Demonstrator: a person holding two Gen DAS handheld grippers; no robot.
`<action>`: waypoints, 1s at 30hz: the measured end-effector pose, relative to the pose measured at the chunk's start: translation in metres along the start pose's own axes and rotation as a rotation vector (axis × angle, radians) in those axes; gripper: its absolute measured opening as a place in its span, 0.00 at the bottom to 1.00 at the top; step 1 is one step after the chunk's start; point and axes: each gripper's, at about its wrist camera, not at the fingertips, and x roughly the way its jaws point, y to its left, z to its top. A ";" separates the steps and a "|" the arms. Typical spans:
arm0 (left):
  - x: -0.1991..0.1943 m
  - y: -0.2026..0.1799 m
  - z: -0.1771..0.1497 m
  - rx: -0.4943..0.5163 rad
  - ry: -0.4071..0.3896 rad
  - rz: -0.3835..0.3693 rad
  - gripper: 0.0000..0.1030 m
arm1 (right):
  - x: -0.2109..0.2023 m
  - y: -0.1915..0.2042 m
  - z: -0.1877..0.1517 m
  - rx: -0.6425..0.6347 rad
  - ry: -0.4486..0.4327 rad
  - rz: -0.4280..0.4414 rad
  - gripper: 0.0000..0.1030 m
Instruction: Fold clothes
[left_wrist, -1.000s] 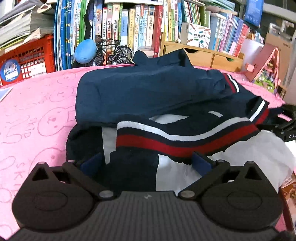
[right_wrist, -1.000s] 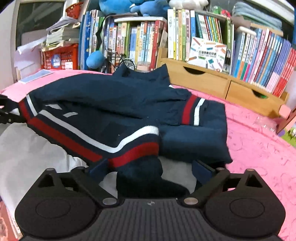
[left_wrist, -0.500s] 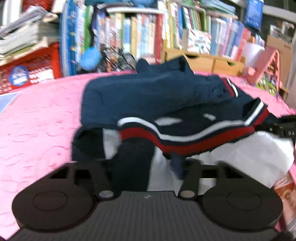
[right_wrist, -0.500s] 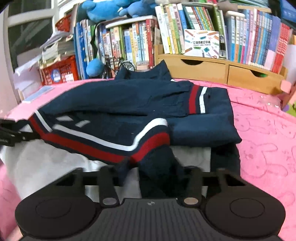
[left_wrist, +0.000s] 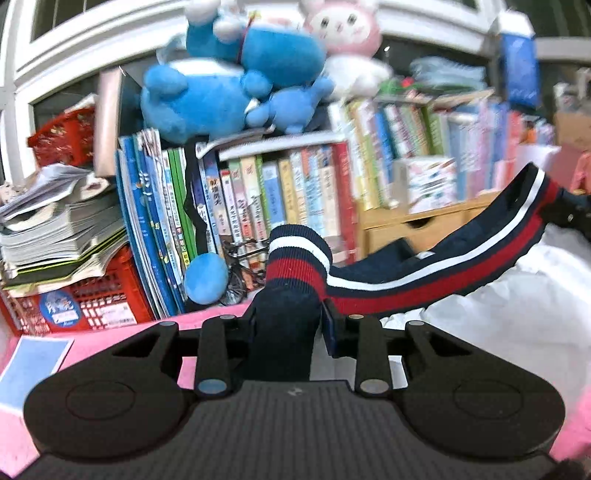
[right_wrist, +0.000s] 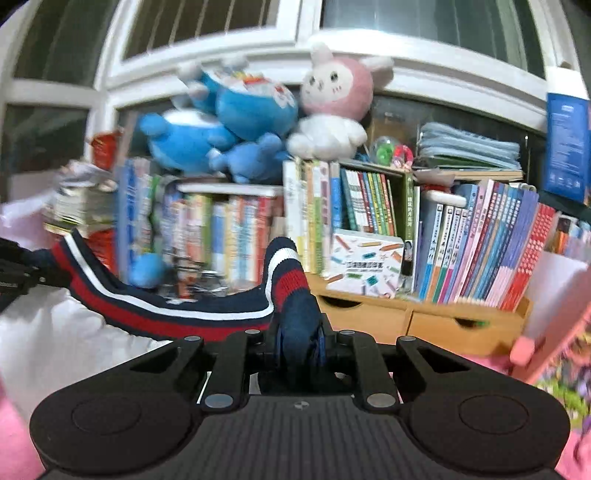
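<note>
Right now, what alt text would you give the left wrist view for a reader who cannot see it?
The left gripper is shut on a bunched corner of the navy knit garment with red and white striped hem, which is lifted off the pink patterned tablecloth. The hem stretches away to the right above white fabric. Behind stand a crowded bookshelf and blue plush toys.

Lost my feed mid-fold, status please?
Left gripper and right gripper just closed, both clamped on the jacket's striped hem. Hem raised between them, white lining showing. Nothing in the way.
</note>
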 end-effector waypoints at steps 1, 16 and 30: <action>0.019 0.000 0.001 -0.005 0.020 0.010 0.31 | 0.022 -0.003 0.001 -0.004 0.020 -0.016 0.18; 0.133 0.018 -0.044 -0.090 0.188 0.068 0.77 | 0.179 -0.016 -0.076 0.066 0.279 -0.042 0.27; -0.008 0.028 -0.024 -0.094 0.058 0.104 1.00 | 0.082 -0.013 -0.057 0.171 0.244 0.026 0.25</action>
